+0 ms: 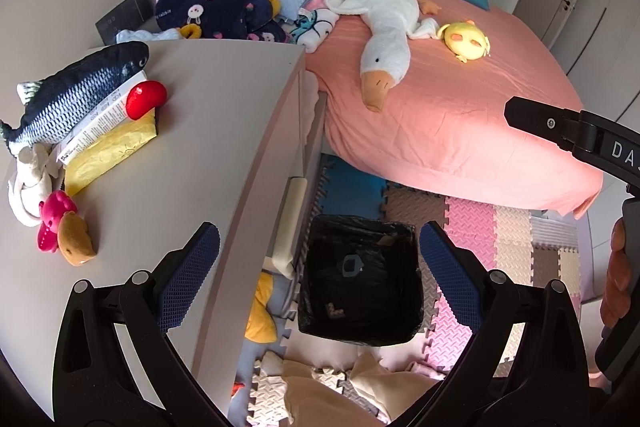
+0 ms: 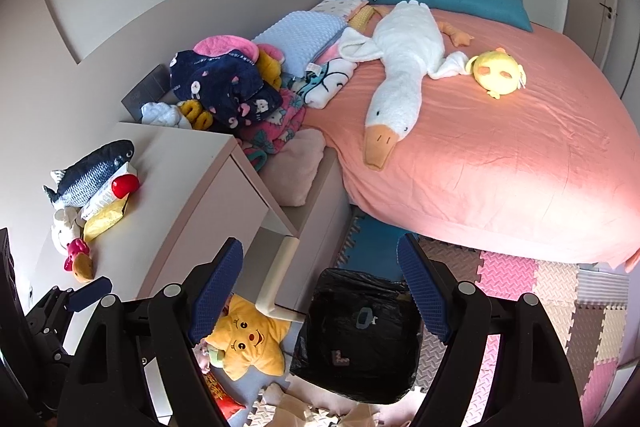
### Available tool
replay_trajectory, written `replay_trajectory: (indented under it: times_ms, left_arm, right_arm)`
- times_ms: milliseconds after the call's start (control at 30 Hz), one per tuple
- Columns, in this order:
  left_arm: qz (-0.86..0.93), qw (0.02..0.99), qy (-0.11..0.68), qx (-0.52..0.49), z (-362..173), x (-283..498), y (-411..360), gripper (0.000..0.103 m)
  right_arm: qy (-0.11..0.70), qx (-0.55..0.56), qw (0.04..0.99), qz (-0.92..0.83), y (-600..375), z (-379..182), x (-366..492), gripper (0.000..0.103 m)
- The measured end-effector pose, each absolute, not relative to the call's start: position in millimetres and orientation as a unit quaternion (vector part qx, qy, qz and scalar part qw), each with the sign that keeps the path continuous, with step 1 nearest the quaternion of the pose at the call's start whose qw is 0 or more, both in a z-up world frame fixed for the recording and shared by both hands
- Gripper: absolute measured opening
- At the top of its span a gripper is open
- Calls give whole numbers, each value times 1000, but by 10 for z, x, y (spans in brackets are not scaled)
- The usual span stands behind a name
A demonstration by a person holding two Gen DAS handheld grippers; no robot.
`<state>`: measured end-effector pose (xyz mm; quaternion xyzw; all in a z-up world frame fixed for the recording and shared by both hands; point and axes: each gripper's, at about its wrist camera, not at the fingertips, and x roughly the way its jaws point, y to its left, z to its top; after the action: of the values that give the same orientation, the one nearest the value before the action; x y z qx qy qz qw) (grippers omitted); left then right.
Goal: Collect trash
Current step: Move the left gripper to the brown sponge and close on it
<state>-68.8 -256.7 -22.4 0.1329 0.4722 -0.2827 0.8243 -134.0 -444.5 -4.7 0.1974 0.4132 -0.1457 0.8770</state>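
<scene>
The trash bin (image 1: 360,279), lined with a black bag, stands on the foam mat just beside the dresser (image 1: 224,115), mouth up, long axis upright. Both the left gripper (image 1: 320,275) and right gripper (image 2: 320,291) hang above the bin, jaws wide, holding nothing. Best to pick the yellow wrapper (image 1: 108,155) on the dresser, approaching flat and low.

The left black gripper with blue pads (image 1: 320,275) and the right one (image 2: 320,291) both point down, jaws wide open and empty.
</scene>
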Motion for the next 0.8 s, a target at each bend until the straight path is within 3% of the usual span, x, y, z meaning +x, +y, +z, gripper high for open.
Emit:
replay_trajectory:
  times_ms: [700, 800]
  left_arm:
    - [-165, 859, 478, 79, -225, -195, -1322, 96]
    - [-155, 862, 478, 73, -276, -101, -1227, 90]
  right_arm:
    - [435, 168, 882, -63, -3418, -38, -647, 80]
    - [438, 162, 883, -55, -3312, -36, -564, 80]
